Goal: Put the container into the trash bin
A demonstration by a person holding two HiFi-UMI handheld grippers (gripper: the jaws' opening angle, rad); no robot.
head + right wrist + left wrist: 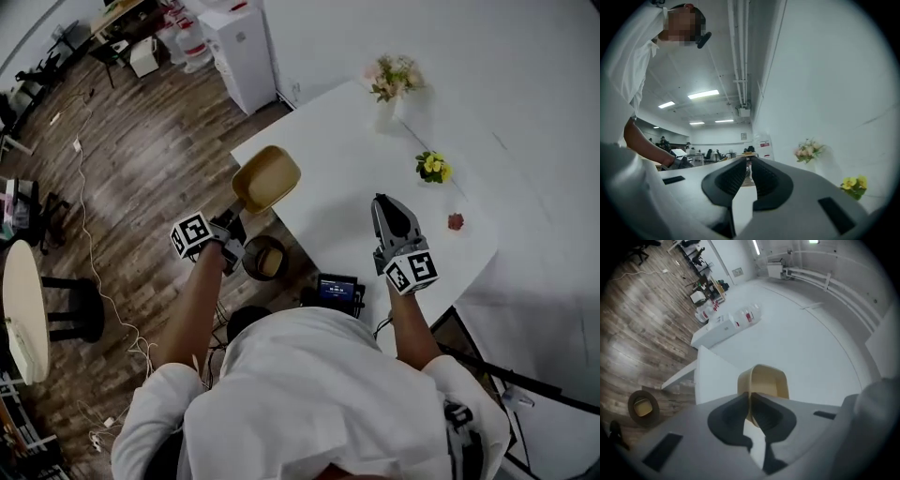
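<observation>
While left gripper [234,217] pinches the container [267,178] by its rim, it hangs off the table [347,141] edge, above the trash bin [264,258].
Left jaws pressed together on the thin tan wall, seen edge-on in left gripper view; container open side faces up and away, empty as far as visible. Rim grip likely chosen since the wall is the only thin part to clamp. Bin stands on the wood floor just beside the table corner, below and nearer the person than the container, something tan already inside. Not dropped yet; needs lowering over the bin mouth, then release. Right gripper [382,202] over the table, jaws nearly touching, nothing between, idle and clear of the carry.
</observation>
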